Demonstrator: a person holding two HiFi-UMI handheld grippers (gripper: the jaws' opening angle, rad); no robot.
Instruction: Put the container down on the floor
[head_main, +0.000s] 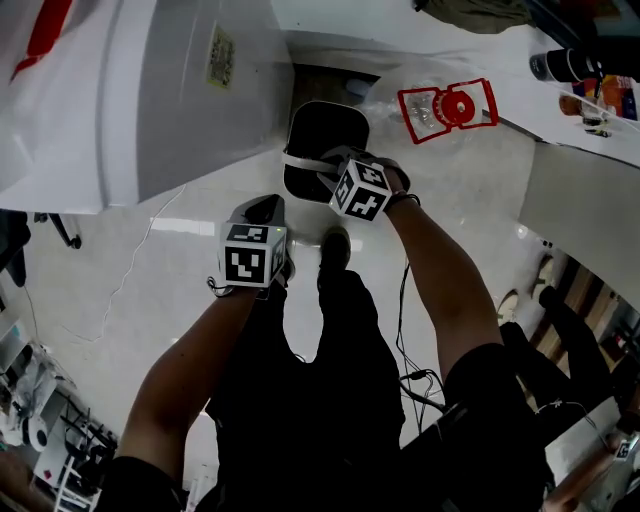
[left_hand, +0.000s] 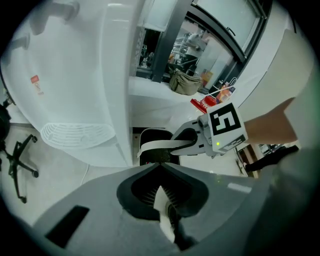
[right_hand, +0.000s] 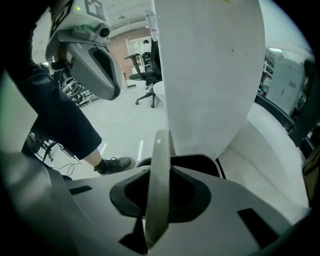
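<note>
One right claw (right_hand: 159, 175), half-closed, on handle (right_hand: 161, 147)

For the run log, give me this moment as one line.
right gripper: shut on handle | container: upright | left gripper: shut | floor contact: unclear

Black, open-topped container (head_main: 318, 135) upright just beside the white cabinet (head_main: 150, 90), its pale strap handle (head_main: 298, 160) raised and pinched in the right tongs (head_main: 335, 172).

Black short sleeves (head_main: 135, 482), dark trousers (head_main: 345, 330) and a black shoe (head_main: 335, 247); the grey left gripper (head_main: 266, 205) and right gripper (head_main: 326, 166) carry white cubes (head_main: 250, 255) with black square markers.
</note>
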